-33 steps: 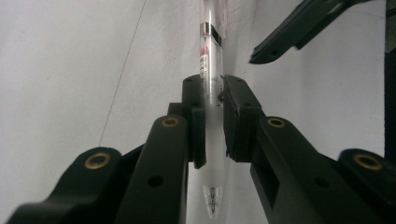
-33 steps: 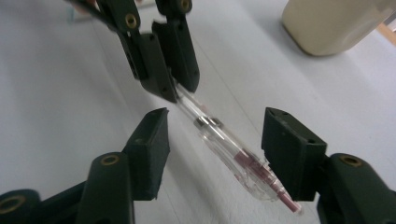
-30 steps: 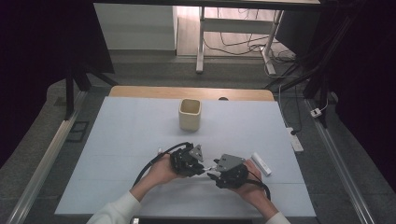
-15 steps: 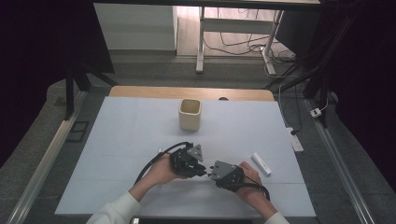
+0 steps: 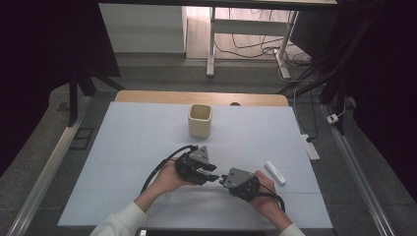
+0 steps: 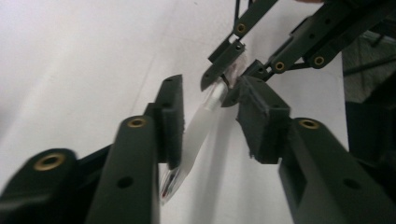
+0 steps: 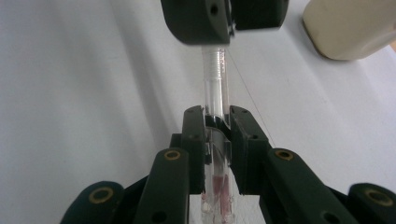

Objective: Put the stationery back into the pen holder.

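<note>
My right hand-held gripper (image 7: pixel 217 123) is clamped on the thin clear plastic pen (image 7: pixel 215 88), held just above the tabletop (image 5: pixel 123 147). My left hand-held gripper (image 6: pixel 208 121) has just been opening, pen between its jaws, probably a handover.

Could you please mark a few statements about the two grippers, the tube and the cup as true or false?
1. The right gripper grips a clear tube. True; its jaws have just closed.
2. The left gripper clamps the tube tightly. False: its jaws have just been opening, leaving a gap.
3. The cream cup lies tipped over. False: it stands upright.
4. A white stick lies on the table. True.
</note>
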A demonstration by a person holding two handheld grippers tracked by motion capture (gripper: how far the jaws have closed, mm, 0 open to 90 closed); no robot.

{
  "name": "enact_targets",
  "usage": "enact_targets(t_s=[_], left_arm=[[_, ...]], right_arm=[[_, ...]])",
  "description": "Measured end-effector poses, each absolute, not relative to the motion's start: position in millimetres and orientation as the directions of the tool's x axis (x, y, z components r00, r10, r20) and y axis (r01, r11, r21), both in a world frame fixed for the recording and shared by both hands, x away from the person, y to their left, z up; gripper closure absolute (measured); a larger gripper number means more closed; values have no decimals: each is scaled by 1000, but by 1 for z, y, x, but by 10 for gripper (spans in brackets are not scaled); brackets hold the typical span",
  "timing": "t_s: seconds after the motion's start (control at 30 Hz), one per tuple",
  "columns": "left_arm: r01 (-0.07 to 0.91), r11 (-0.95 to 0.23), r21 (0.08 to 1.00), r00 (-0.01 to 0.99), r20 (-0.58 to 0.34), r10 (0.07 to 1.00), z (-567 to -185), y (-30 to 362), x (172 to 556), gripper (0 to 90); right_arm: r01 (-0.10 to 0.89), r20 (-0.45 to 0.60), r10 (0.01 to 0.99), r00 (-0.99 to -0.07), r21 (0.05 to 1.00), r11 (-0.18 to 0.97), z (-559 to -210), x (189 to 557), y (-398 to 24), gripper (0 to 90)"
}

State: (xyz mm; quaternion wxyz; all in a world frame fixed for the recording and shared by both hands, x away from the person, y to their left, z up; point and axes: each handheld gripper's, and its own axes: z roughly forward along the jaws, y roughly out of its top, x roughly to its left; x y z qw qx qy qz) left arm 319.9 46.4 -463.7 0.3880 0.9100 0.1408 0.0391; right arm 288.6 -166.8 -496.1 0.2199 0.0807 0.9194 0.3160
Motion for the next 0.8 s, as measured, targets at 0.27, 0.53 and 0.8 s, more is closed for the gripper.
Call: enact_targets(t_s=[0.27,0.53,0.8], left_arm=[[243,-605,759,931,-7,364,-461,55,319,438],[271,-549,790,894,5,449,-461,68,319,357],[291,-520,803,870,4,493,-463,79,317,342]], right_arm=[[53,-317,340,-885,657,752,-494,293,-174,766],[114,-270,413,-870,704,701,-493,297,-181,767],[168,-222,474,-852,742,649,-489,301,-190,766]])
